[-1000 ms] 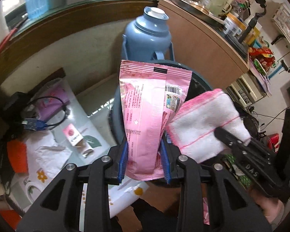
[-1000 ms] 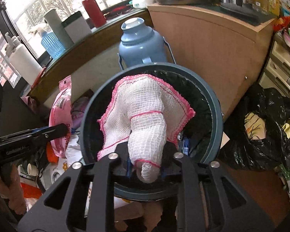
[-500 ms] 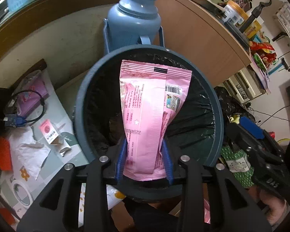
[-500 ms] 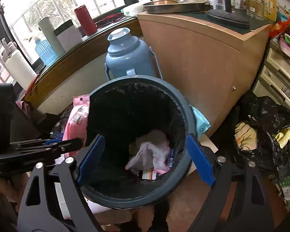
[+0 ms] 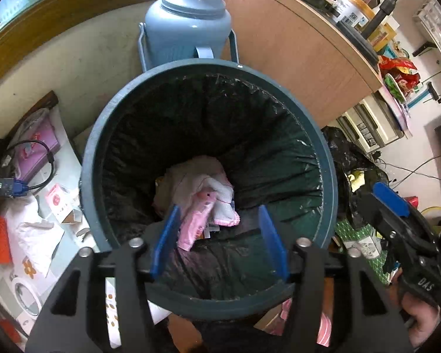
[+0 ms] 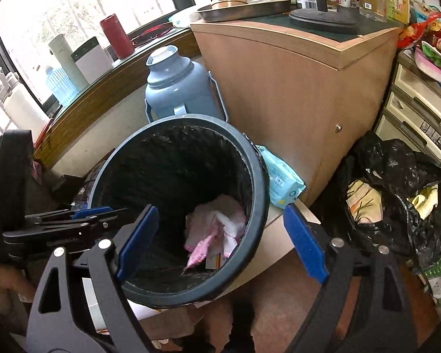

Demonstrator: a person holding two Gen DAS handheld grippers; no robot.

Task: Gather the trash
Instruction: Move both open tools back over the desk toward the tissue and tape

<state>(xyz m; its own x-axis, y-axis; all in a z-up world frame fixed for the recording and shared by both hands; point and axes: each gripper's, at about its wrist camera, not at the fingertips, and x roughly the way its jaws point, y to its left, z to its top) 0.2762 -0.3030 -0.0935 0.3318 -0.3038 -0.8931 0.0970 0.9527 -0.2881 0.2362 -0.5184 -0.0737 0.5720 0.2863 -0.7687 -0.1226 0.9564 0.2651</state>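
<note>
Dropped: 1 pink packet (image 5: 194, 223), 1 cloth (image 5: 217, 189) in 1 bin (image 5: 91, 158).

White letters reading "DAS" are showing on the black plastic body of the right claw (image 5: 388, 197), seen from the left wrist camera. Print on the jar labels and on the pink wrapper in the bin is showing too small to read.

surface: low pale table (image 6: 282, 220) | on it: dark blue bin (image 6: 258, 206) with black liner, blue wipes pack (image 6: 282, 182) just beside the bin's rim | left end: papers (image 5: 35, 235), small pink-printed box (image 5: 57, 203), cable (image 5: 29, 176)
</note>
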